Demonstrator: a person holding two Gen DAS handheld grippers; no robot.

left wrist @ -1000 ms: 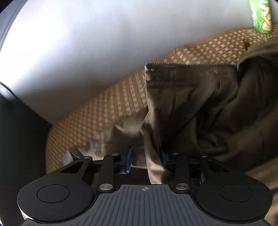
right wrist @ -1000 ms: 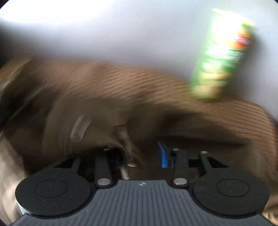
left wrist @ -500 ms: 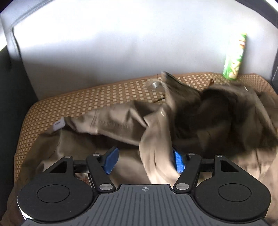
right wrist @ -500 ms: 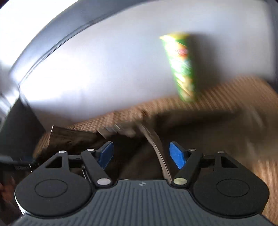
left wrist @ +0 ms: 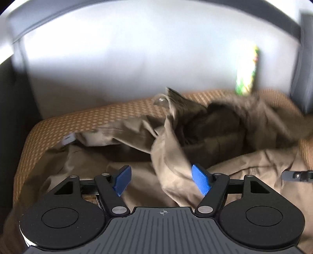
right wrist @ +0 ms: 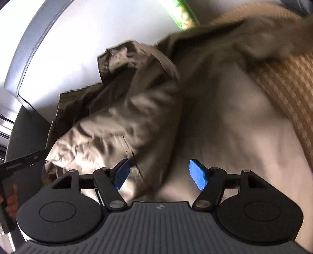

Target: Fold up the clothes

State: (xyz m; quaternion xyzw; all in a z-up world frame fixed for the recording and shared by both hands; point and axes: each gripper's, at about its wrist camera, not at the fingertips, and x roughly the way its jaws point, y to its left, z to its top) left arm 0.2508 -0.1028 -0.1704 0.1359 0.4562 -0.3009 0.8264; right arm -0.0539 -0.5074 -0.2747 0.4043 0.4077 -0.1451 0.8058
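Observation:
A crumpled khaki jacket [left wrist: 195,134] lies on a woven tan mat [left wrist: 88,125]. My left gripper [left wrist: 162,179] hovers over it and its jaws are opening. A raised fold of the cloth [left wrist: 172,172] stands between the blue pads, close to the right pad [left wrist: 201,180], and is not pinched. In the right wrist view the jacket [right wrist: 215,117] fills the frame, its darker lining and zip edge bunched at the left. My right gripper [right wrist: 159,174] hangs above it with its jaws closing a little. The cloth lies beneath its pads [right wrist: 197,176], which press on nothing.
A green snack can [left wrist: 247,78] stands at the back right against the pale sofa back [left wrist: 137,58]; it also shows as the can [right wrist: 183,13] in the right view. A dark armrest [left wrist: 11,117] borders the left. A hand [right wrist: 9,201] holds the other gripper's handle.
The left gripper went from shut on the khaki cloth to open and drew up and back. The right gripper's jaws widened and it swung across the jacket, rolling so the view tilts.

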